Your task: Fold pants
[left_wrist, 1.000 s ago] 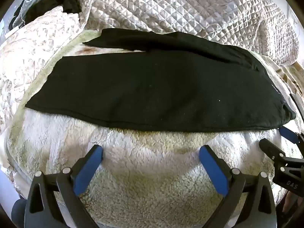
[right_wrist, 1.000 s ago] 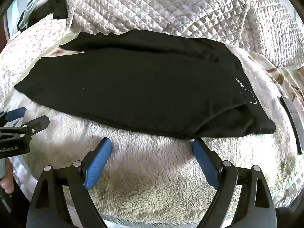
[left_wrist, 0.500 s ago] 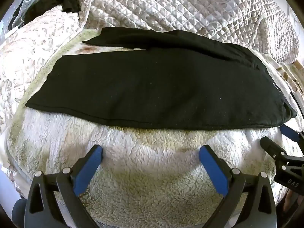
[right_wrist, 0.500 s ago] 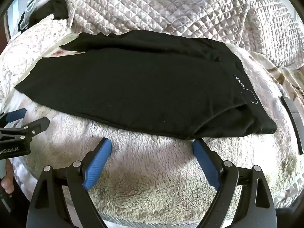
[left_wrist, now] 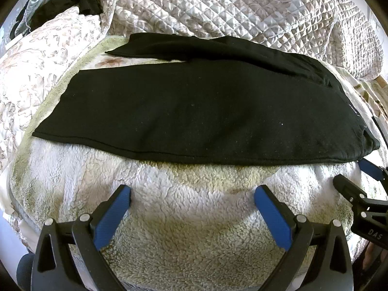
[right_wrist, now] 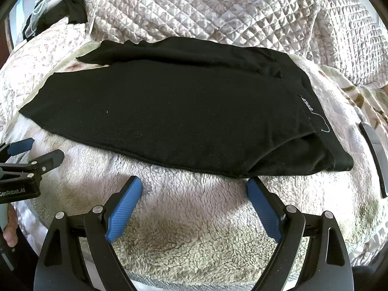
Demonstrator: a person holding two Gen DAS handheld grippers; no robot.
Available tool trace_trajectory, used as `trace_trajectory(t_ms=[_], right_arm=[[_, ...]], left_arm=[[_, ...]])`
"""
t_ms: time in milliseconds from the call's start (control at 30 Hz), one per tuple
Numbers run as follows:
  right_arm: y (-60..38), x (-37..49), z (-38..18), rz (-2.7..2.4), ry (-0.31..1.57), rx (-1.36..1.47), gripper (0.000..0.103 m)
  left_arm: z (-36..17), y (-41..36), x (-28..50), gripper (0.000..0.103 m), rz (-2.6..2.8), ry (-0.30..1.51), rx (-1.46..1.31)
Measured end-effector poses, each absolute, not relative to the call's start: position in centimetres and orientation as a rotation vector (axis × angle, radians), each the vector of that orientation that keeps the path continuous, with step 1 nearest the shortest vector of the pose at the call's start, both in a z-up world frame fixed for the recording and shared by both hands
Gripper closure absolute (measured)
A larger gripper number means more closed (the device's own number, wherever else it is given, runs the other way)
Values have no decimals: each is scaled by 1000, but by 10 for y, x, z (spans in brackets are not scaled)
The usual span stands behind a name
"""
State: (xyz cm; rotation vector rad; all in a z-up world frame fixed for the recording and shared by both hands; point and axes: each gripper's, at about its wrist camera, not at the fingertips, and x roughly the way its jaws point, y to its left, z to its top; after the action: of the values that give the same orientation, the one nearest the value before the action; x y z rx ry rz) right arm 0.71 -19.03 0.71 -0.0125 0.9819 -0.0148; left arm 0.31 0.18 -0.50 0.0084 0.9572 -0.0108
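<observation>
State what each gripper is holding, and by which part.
Nothing is held. The left gripper and the right gripper are both open over the fleece, short of the pants.

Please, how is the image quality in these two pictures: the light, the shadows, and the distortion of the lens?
Left wrist view: strong fisheye bulge, dark corners; the black pants show little detail; a soft shadow lies on the fleece blanket between the open left gripper fingers. Right wrist view: same bulge; daylight makes the quilt bright.
</observation>
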Motion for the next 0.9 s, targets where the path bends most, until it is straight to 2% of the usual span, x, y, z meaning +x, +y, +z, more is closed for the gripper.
trace_trajectory(t_ms=[900], right_arm=[[-190,7,7,-14,987,-13,14]], left_arm=[[-5,4,4,0,-11,958,9]])
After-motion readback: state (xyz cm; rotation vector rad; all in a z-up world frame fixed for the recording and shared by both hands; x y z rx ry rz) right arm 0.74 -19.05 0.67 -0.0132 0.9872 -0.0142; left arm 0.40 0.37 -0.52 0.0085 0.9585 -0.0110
